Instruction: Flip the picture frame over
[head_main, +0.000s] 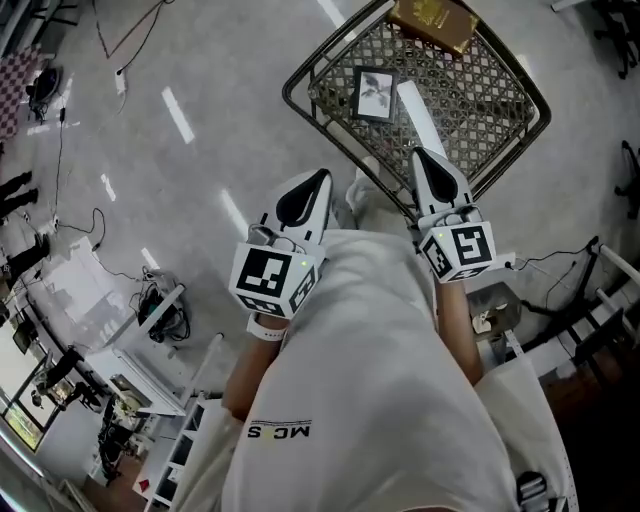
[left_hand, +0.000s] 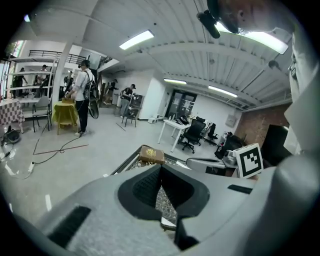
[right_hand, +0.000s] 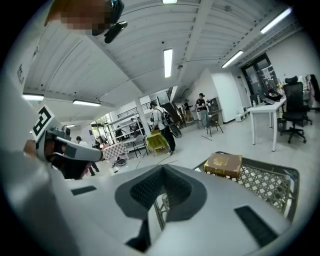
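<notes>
1. The left gripper (left_hand: 161, 168), a grey two-jaw tool carrying a black-and-white marker cube, is clenched. Its dark ribbed pads meet at the tips with nothing between them. Below the tips a narrow wedge of gap shows only lattice.
2. The right gripper (right_hand: 162, 168), of the same make, is also closed tight on nothing, its tips pressed together.
3. In the head view both are held out in front of the person's white garment (head_main: 370, 400). The left gripper (head_main: 321, 177) is over the grey polished floor (head_main: 200, 100), just left of the table's near corner. The right gripper (head_main: 419, 154) has its tip over the table's near rim. Neither touches anything lying on the table.
4. Ahead of them stands a dark metal table with a lattice top (head_main: 490, 100).
5. The black-edged rectangular picture frame (head_main: 375, 93) lies flat on the lattice, picture side up, showing a pale print with a dark figure. It sits ahead of the two grippers and between them, apart from both.
6. A long white flat strip (head_main: 418, 112) lies just right of the frame and runs back toward the right gripper's tip. What it is cannot be told.
7. A brown box-like book with gold print (head_main: 432, 22) rests at the table's far edge, beyond the frame. It also shows in the left gripper view (left_hand: 151, 155) and the right gripper view (right_hand: 223, 164).
8. Farther off are standing people (left_hand: 80, 95), a yellow-covered chair (left_hand: 65, 114), a white desk (left_hand: 172, 129) and a black office chair (left_hand: 194, 134).
</notes>
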